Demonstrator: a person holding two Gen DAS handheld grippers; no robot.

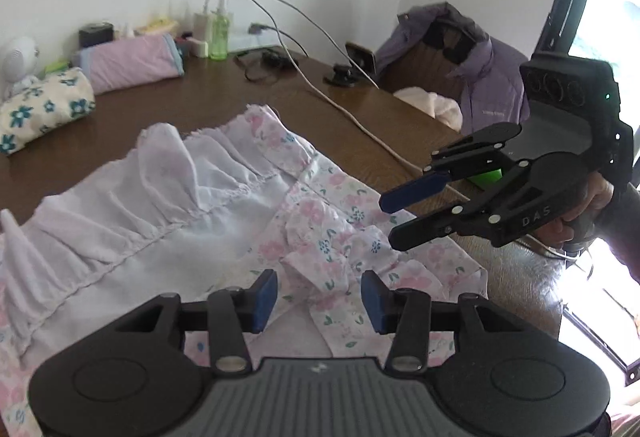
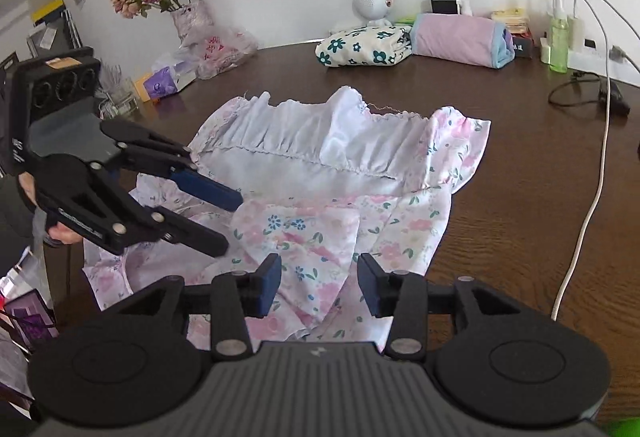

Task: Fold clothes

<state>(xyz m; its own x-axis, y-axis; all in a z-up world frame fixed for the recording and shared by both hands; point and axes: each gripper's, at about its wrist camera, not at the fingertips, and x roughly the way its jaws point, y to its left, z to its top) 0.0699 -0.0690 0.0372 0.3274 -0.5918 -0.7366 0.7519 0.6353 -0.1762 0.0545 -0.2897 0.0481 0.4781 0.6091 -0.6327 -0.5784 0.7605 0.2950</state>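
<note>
A pink floral garment [image 1: 320,237] lies crumpled on the dark wooden table [image 1: 208,93], its white ruffled lining [image 1: 160,205] turned outward. In the right wrist view the same garment [image 2: 340,213] spreads across the table [image 2: 520,197], with the white lining [image 2: 304,153] at its far side. My left gripper [image 1: 320,301] is open, just above a bunched floral fold near the front edge. My right gripper [image 1: 390,222] is open too, hovering over the garment's right side. From the right wrist, my right gripper [image 2: 319,285] frames floral cloth, and the left gripper [image 2: 231,224] hangs over the garment's left part. Nothing is held.
At the back lie a rolled floral bundle [image 2: 364,45] and a pink bundle [image 2: 456,37]. A white cable [image 2: 592,197] runs along the right. A green bottle [image 2: 559,37], a flower vase [image 2: 192,17] and a tissue box [image 2: 168,83] line the wall. A chair carries a purple jacket [image 1: 488,77].
</note>
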